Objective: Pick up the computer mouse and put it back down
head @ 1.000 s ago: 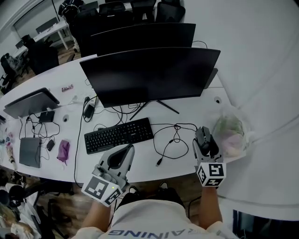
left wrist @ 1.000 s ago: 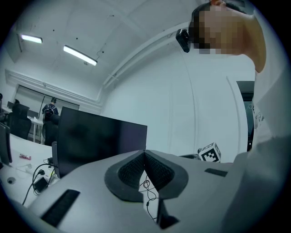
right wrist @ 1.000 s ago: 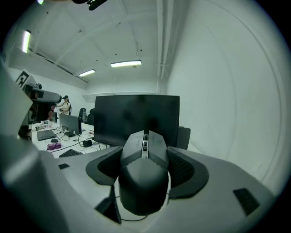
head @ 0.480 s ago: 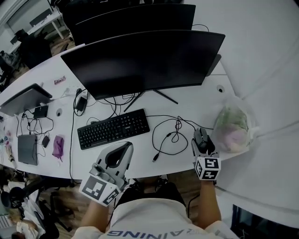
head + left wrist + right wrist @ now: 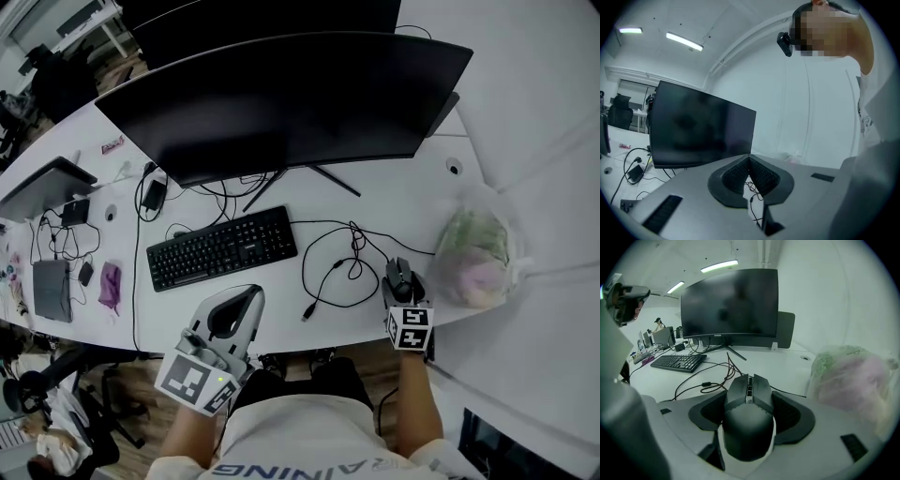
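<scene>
One computer mouse [image 5: 749, 427], prob. light, rigid, slick-shelled: we rate flanks best hold, right gripper [image 5: 749, 401] pinching them; left gripper [image 5: 749, 164] jaws together, empty.

Blk keyboard [image 5: 222, 247], monitor [image 5: 281, 103], plastic bag [image 5: 473, 253], loose cables [image 5: 354, 255], white desk [image 5: 398, 208]

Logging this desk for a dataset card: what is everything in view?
desk: one, white, under everything
monitors: two, black, mid-desk, one behind the other
keyboard: one, black, before the near monitor
computer mouse: one, black, near front edge, gripped at its sides
cable: one, black, looped between keyboard and computer mouse
plastic bag: one, clear, green and pink contents, right of computer mouse
laptop: one, grey, far left
purple item: one, left of keyboard
left gripper: one, grey, shut, empty, at front edge
right gripper: one, grey, shut on the computer mouse
</scene>
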The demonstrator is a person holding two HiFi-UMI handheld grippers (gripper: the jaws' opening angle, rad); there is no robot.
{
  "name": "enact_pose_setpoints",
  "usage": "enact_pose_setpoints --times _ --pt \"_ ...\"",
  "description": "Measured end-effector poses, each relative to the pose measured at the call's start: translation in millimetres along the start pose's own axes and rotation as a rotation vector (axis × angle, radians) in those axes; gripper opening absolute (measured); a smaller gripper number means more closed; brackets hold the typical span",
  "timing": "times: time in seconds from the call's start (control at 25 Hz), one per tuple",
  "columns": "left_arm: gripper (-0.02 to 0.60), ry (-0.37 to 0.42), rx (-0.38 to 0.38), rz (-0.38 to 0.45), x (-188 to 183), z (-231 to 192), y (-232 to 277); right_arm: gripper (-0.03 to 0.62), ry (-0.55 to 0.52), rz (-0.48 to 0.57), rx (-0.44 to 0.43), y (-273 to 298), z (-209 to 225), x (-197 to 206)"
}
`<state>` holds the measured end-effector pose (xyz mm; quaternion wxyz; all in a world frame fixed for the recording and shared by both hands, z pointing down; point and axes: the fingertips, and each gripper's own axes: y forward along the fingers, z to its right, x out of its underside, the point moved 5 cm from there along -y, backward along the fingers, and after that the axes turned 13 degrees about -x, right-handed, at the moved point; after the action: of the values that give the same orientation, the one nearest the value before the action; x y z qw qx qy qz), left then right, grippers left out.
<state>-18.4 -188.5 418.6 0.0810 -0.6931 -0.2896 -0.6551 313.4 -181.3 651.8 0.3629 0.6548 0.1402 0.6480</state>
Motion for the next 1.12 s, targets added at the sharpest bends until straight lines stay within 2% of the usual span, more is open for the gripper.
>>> enact_pose_setpoints --times 0.6,1.12 --pt "0.005 -0.03 -0.019 -0.021 8 -4 10 0.307 0.053 -0.088 -0.015 25 10 42" --pt "0.005 -0.037 -0.013 -0.026 9 -8 6 0.307 0.028 -0.086 0.002 26 8 42"
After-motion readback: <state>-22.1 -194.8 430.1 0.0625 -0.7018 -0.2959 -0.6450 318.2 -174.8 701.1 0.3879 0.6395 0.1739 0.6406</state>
